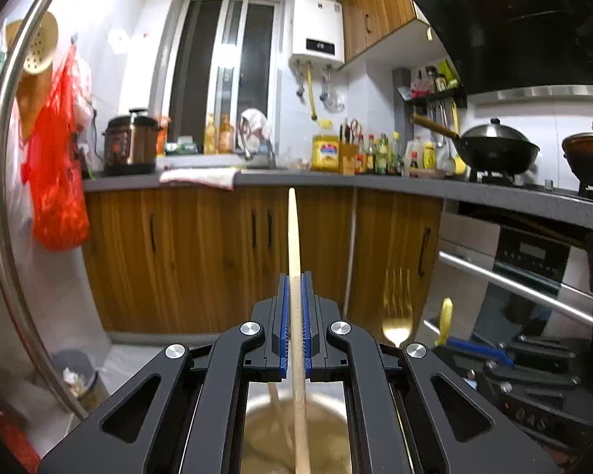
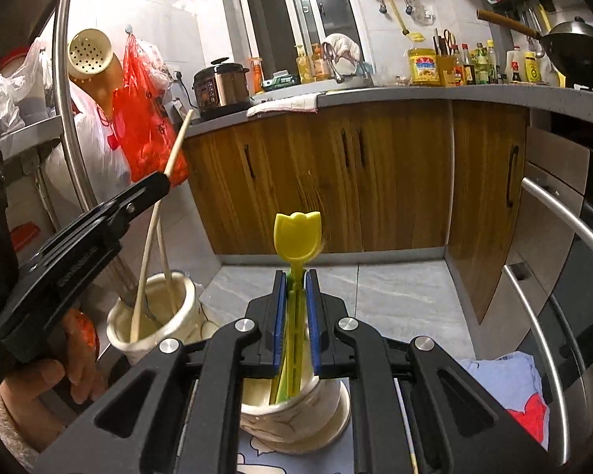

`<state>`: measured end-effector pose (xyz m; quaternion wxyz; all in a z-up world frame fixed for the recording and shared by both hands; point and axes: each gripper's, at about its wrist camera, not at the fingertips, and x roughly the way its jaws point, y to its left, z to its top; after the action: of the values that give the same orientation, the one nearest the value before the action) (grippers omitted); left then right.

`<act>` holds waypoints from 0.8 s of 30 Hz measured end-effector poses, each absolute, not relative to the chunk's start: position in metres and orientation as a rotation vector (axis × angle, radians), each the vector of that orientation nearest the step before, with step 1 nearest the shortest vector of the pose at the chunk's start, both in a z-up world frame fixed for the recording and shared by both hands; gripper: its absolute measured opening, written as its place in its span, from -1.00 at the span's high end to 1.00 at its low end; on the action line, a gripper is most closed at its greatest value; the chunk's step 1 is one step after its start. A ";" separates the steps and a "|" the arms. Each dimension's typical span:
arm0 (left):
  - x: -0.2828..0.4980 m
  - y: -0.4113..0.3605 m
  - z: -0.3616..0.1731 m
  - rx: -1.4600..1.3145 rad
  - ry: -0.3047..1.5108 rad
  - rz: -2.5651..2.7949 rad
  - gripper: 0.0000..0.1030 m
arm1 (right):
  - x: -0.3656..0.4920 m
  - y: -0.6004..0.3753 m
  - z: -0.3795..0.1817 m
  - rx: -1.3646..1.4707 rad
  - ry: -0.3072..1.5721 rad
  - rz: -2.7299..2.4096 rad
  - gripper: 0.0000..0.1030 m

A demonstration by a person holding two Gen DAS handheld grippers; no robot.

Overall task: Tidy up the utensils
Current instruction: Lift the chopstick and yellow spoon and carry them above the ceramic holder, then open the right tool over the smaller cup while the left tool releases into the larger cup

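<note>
— What sort of room is it?

— A kitchen: wood-fronted cabinets under a grey desk, a window behind, a wok at the right end of the desk and a red bag hanging on the wall at the left.

— And the left tongs?

— Closed narrow on a single wooden chopstick, blue pads pressed to both its sides. The stick stands nearly upright, its lower end reaching down into a cream cup. From the right wrist view a second chopstick leans in that same cup.

— The right tongs?

— Clamped on the stem of a yellow-green plastic utensil with a tulip-shaped end pointing up. Its lower part sits inside another cream cup, directly below the tongs.

— How do the two cups stand?

— Just beside each other, the chopstick cup to the left. What they rest on I cannot tell.

— Anything else?

— A gold fork stands upright just right of the left tongs.
</note>
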<state>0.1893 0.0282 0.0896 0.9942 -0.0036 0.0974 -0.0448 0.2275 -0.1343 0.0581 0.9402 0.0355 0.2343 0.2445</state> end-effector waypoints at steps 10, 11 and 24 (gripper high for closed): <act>0.163 0.041 0.067 -0.037 0.330 -0.142 0.88 | 0.219 -0.133 0.040 0.055 0.528 0.534 0.80; 0.161 0.042 0.066 -0.041 0.352 -0.151 0.88 | 0.219 -0.133 0.039 0.055 0.531 0.535 0.80; 0.160 0.042 0.052 -0.033 0.463 -0.159 0.88 | 0.227 -0.135 0.024 0.077 0.598 0.525 0.80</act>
<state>0.1603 0.0421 0.0518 0.9700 -0.0164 0.2292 -0.0787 0.2268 -0.1351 0.0243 0.9212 0.0375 0.2911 0.2556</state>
